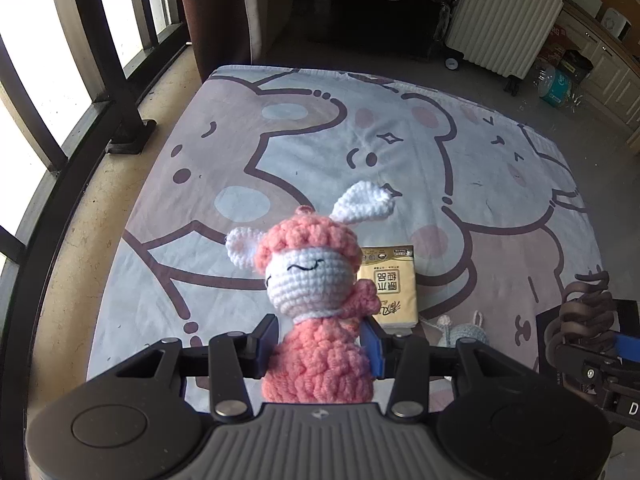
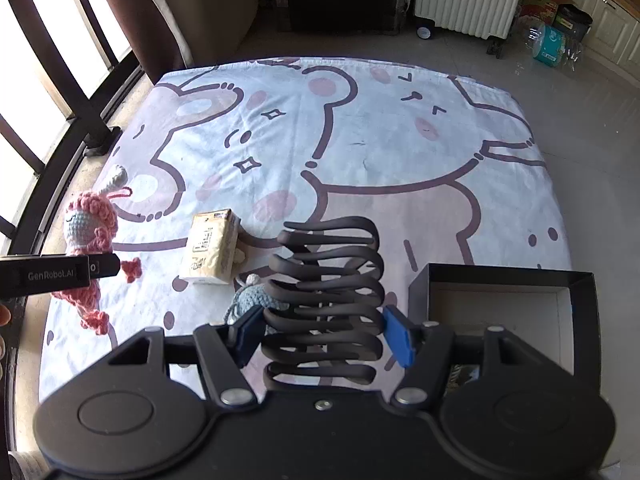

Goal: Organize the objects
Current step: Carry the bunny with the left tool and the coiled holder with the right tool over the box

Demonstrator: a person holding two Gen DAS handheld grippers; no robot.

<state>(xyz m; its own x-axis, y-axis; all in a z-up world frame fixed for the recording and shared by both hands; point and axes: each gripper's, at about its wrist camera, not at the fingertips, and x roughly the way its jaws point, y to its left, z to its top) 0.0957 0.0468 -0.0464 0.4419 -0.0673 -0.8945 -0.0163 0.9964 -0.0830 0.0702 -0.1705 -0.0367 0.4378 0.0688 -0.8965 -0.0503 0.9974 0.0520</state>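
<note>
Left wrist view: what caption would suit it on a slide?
Left tool grips a pink crocheted bunny above a cartoon blanket, tissue pack behind.

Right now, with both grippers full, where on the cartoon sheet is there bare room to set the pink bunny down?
The far half of the sheet, beyond the tissue pack, is bare, as is the stretch beyond the black box. It is crowded near you: tissue pack, blue crochet toy and box cluster around the right gripper and its black coil. Left gripper holds the pink bunny.
</note>
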